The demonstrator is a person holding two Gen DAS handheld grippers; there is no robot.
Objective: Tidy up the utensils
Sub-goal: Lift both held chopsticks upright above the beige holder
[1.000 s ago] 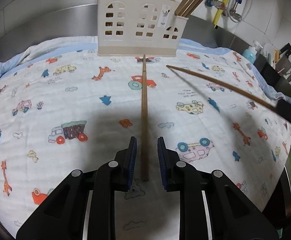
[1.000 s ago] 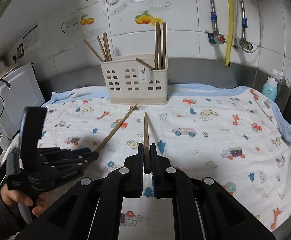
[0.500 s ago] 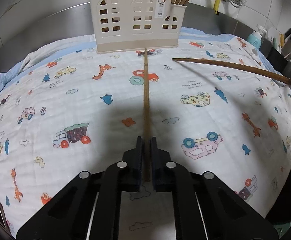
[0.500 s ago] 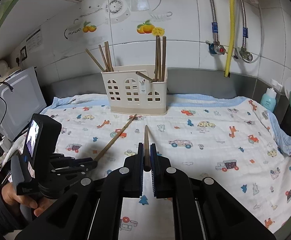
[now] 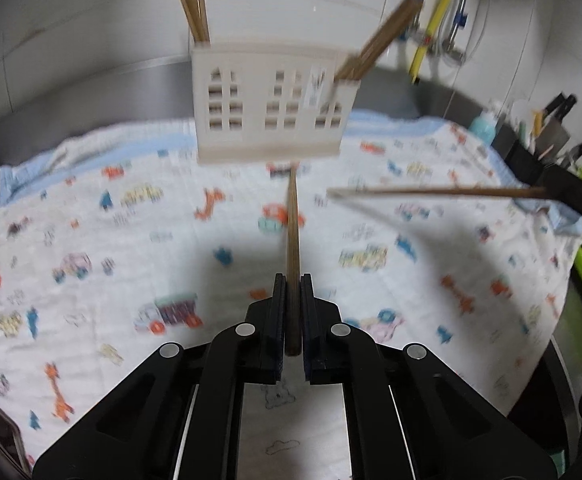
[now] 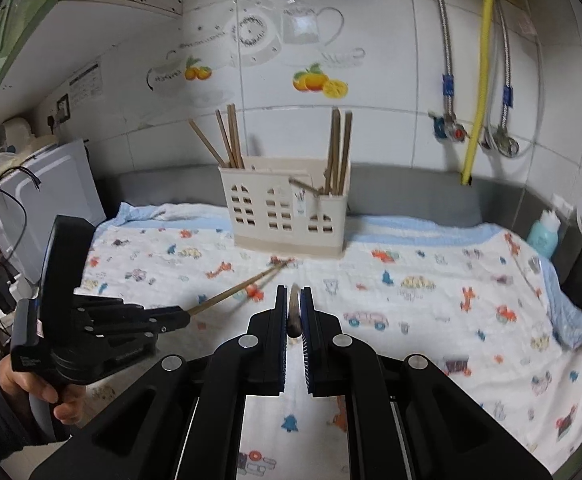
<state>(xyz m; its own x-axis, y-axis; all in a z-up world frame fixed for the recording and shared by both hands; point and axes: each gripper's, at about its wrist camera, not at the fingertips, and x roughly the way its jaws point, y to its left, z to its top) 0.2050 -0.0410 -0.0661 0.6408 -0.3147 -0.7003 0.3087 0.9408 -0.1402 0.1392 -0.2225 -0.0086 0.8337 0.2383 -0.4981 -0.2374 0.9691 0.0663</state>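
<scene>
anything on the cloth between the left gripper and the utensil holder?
Only the chopstick that the left gripper grips; otherwise bare printed cloth up to the holder, per the left wrist view.

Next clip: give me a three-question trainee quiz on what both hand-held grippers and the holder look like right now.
1. True or false: the left hand-held gripper is shut on a chopstick.
2. What does the right hand-held gripper hold? A) spoon B) second chopstick C) nothing
3. Fill in: chopsticks already stand in the ___ on the cloth.

Key: 1 true; 2 B; 3 holder
</scene>
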